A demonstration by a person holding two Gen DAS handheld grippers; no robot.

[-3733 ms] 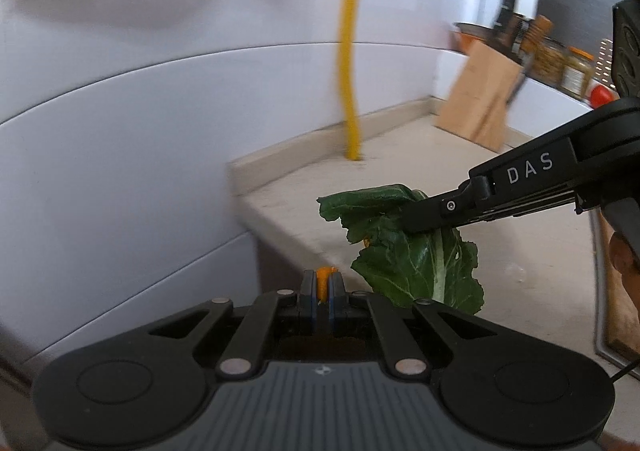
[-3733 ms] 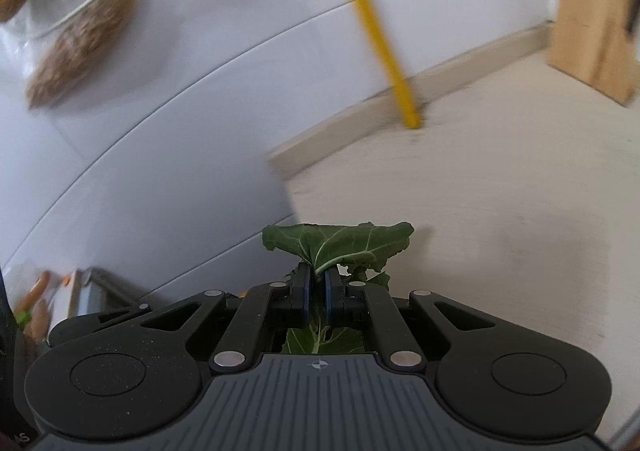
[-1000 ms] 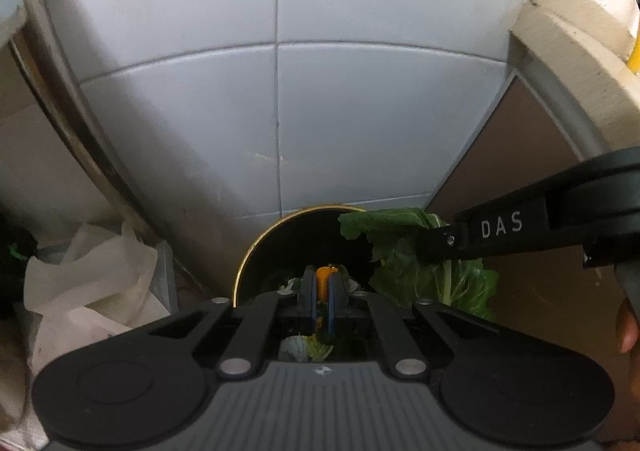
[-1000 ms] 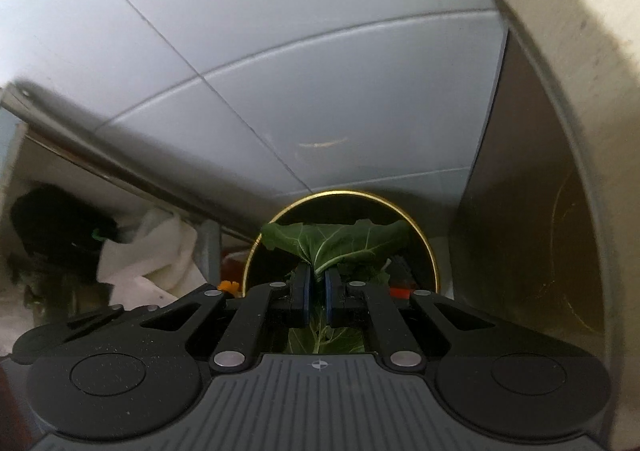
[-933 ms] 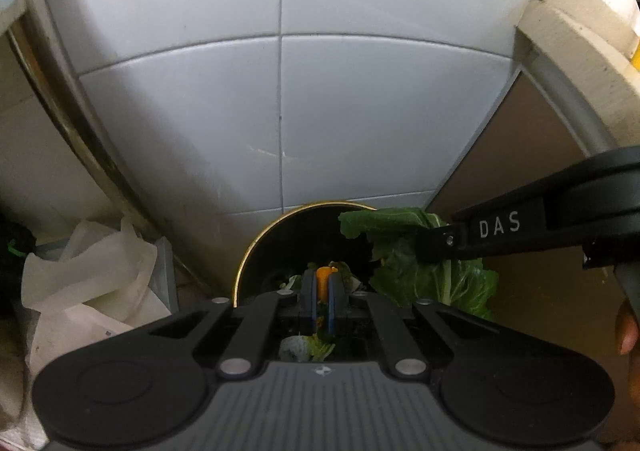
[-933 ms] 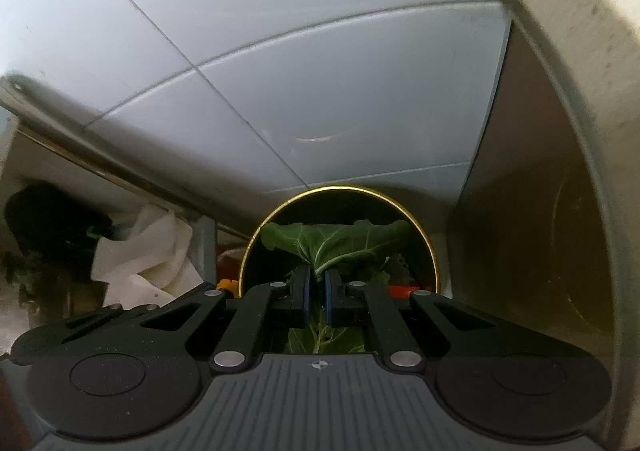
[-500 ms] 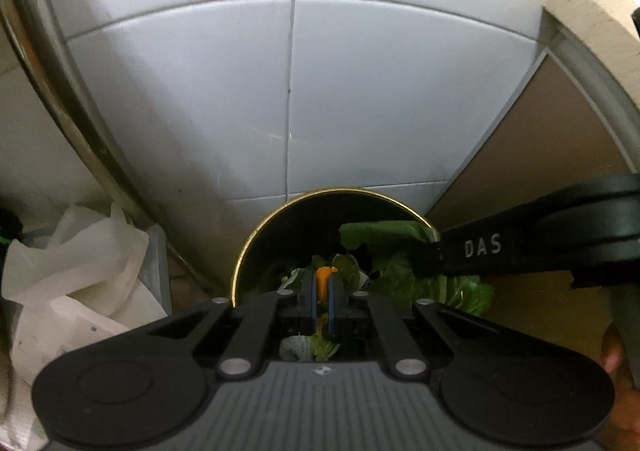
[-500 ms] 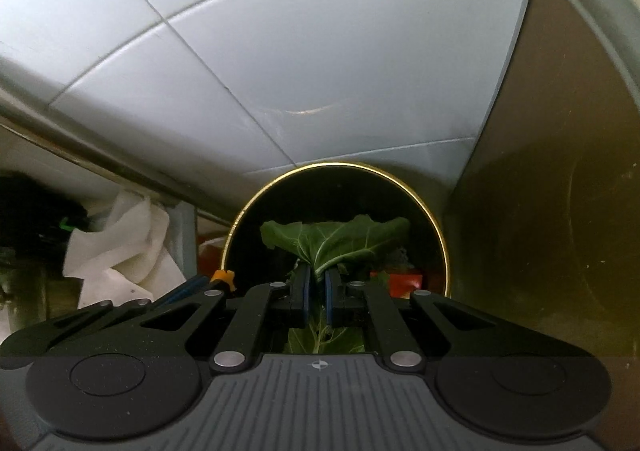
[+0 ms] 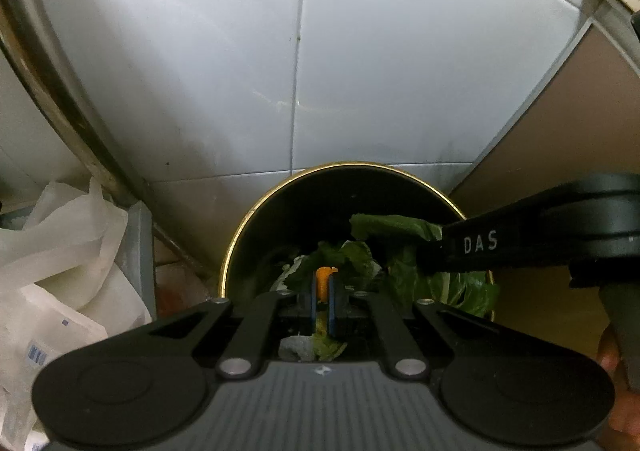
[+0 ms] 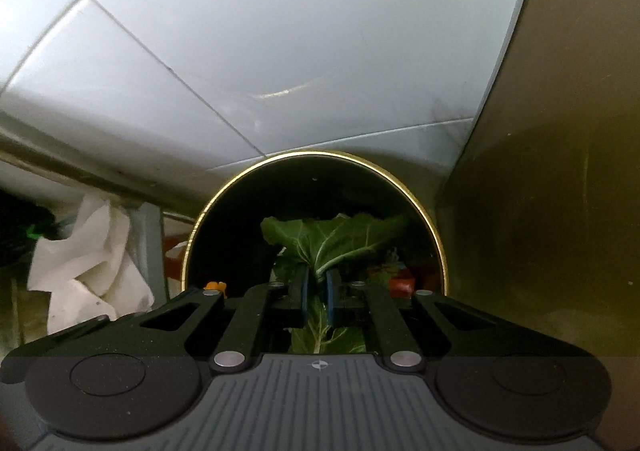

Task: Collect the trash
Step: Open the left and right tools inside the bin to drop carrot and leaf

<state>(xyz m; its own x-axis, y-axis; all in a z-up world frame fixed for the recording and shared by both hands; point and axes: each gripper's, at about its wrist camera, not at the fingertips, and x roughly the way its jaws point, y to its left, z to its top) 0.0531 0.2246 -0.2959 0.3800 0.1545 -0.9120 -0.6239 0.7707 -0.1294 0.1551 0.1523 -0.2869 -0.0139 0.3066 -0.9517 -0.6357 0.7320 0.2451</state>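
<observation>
Left gripper (image 9: 320,293): matte black body, ribbed grey plate at bottom centre with a small cross mark, two round discs at the lower corners, two silver screws, blue finger pads (image 9: 331,303). Right gripper (image 10: 316,289): same build, fine white specks on the black; in the left view its arm shows white "DAS" lettering at right. Bare skin at lower right edge.

Pale tiled floor (image 9: 224,99) carries a round black bin (image 9: 256,219) – gold-rimmed, greens inside; a crumpled white plastic bag (image 9: 60,251) lies just left of it.
</observation>
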